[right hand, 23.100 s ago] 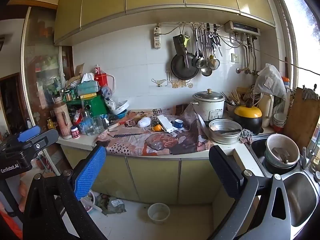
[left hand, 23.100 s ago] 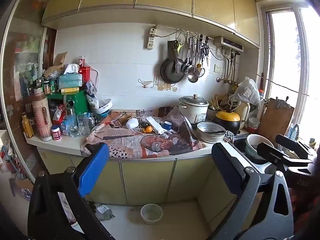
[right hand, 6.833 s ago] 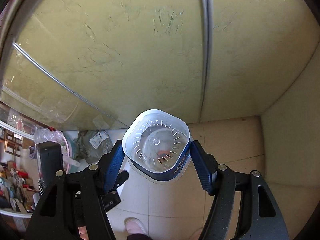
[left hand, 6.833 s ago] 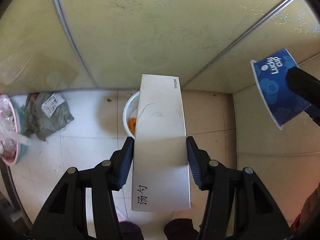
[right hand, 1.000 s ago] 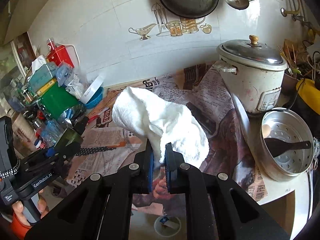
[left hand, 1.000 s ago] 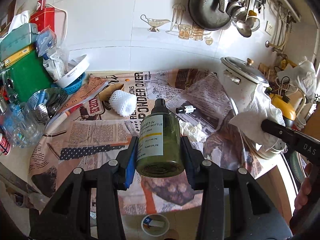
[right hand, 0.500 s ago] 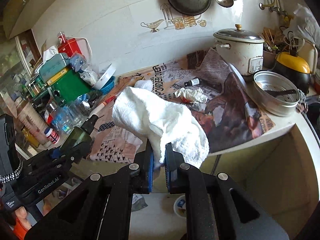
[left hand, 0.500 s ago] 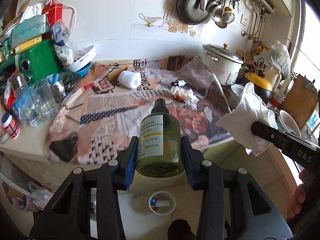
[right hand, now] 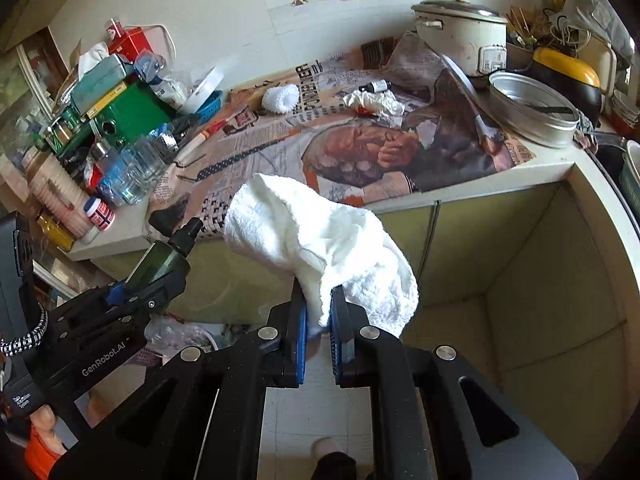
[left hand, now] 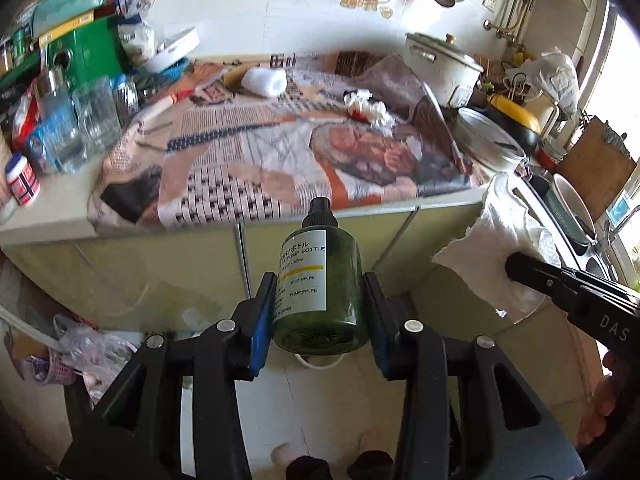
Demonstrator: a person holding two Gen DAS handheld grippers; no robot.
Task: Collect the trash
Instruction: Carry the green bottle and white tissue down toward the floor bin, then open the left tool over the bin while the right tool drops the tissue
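- Left gripper (left hand: pixel 318 312) clamped on one green pump bottle (left hand: pixel 320 292), cap pointing forward, held out in front of the cabinet doors (left hand: pixel 160 264), off the counter.
- Right gripper (right hand: pixel 318 332) pinched nearly closed on one white cloth (right hand: pixel 320 240), bulk of it flopping above and right of the fingers (right hand: pixel 298 328).
- Around: newspaper (left hand: pixel 260 160) spread over the counter (left hand: pixel 52 216); on it one crumpled red-stained tissue (right hand: pixel 374 102), one small dropper bottle (right hand: pixel 376 86), one white roll (right hand: pixel 280 98).
- One rice cooker (right hand: pixel 464 36) and one metal steamer pan (right hand: pixel 534 108) to the right; glass jars (right hand: pixel 132 172) and a green box (right hand: pixel 120 118) crowding the left end.
- One white floor bin (left hand: pixel 320 360) mostly hidden behind the bottle.
- Compared with half a second ago: both grippers lower and further back, cabinet fronts now filling the middle, same holds on bottle and cloth.
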